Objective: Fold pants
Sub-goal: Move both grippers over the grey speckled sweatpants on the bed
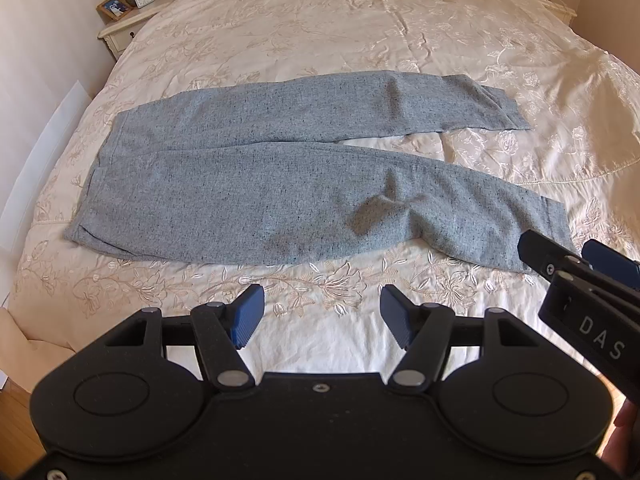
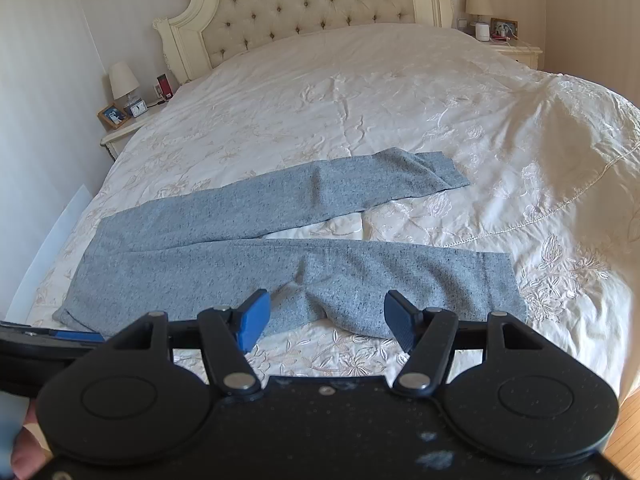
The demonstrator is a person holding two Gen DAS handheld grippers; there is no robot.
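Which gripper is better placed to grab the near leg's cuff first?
Probably the right gripper: it hovers open beside the near leg's cuff. The left gripper is open too, over bare bedspread.

both cameras sit just behind their own fingers at the foot side of the bed [image 1: 360,20], looking forward and down. the left view tilts steeper, close over the pants [image 1: 256,184]; the right view looks flatter, up to the headboard [image 2: 312,4]. both share the pants, the bed and the left nightstand [image 1: 128,28].
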